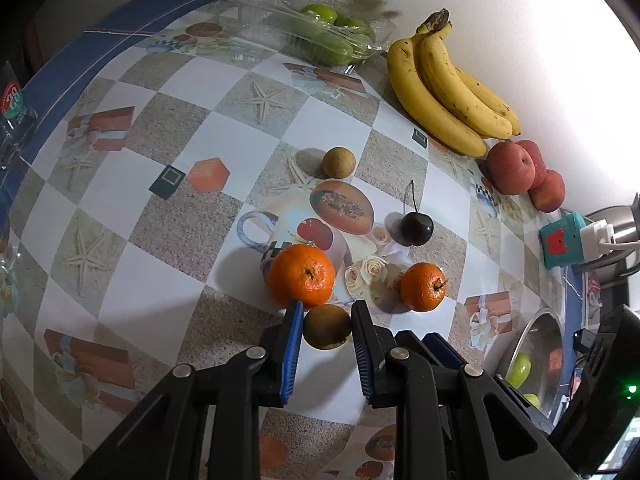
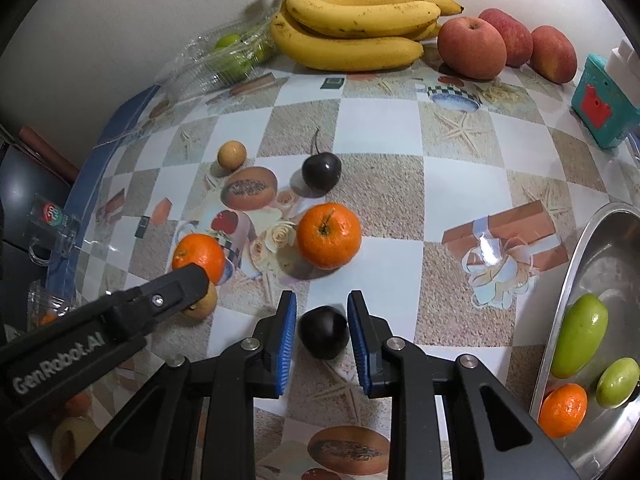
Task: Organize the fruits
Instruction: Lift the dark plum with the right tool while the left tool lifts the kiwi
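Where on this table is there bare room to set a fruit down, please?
Free: the stretch between the loose tangerine and the steel bowl, and the left side between the clear tray and the left gripper. Crowded: the wall edge with bananas and apples, and the middle cluster around both grippers.

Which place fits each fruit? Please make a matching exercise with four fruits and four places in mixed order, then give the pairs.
1. kiwi
2. dark plum
3. bananas
4. green mango

A. in the metal bowl
B. between the fingers of the right gripper
C. by the wall, beside the apples
D. between the fingers of the left gripper

Pairs: 1-D, 2-B, 3-C, 4-A
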Available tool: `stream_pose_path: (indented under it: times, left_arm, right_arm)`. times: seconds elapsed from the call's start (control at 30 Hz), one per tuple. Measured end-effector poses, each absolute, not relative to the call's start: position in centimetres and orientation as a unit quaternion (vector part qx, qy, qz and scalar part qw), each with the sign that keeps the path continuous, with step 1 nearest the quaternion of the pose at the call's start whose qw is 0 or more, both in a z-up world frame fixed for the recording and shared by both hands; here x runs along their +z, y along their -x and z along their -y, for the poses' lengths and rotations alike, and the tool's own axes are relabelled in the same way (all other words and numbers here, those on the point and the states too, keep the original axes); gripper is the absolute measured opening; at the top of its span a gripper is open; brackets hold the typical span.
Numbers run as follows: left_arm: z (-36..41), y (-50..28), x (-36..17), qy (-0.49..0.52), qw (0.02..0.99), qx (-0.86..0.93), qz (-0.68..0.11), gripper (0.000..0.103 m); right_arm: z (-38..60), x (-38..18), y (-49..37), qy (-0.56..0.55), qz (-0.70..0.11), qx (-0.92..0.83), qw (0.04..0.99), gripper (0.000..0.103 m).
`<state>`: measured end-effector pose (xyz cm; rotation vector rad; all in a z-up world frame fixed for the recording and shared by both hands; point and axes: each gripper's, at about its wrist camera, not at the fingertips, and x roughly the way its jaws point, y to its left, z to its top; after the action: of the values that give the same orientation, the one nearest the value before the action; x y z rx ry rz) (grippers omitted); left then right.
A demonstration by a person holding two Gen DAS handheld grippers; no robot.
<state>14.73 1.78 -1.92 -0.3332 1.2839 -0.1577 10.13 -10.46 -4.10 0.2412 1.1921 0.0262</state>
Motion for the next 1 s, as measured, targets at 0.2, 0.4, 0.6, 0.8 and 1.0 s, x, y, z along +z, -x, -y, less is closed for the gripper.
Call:
stream_pose_path:
  times: [0.2,0.4,0.6,0.8,1.0]
  left_arm:
    - [-1.9,-14.8,-2.0,0.155,0.784,-0.071,-0.597,0.027]
    - [-1.5,-14.8,-2.0,0.153,0.783,-0.075,-0.599,0.027]
    - [-1.3,-14.7,-2.0,0.152,0.782,-0.08,-0.599,0.027]
    - [-1.5,-14.7,-1.8,0.157,0.782,-0.085,-0.598,0.027]
    - [-1.5,-14.7,-1.6,0.161,0.781,-0.09,-0.596,0.027]
  right_arm:
    - [10.4,-4.3,-10.1,-0.107,-0.568,0.009,0.816,0.028]
    - [10.4,-4.4,-9.9,-0.098,-0.58,0.008,0.809,0.028]
    - [10.3,-4.1,-9.4,-0.096,-0.586,0.009,0.805,0.029]
    - [9.8,-3.8,-9.2,-0.079,-0.589,0.008,0.804,0.029]
    - [10.0,-3.9,-8.7,-0.086,-0.597,0.013,0.798,0.03]
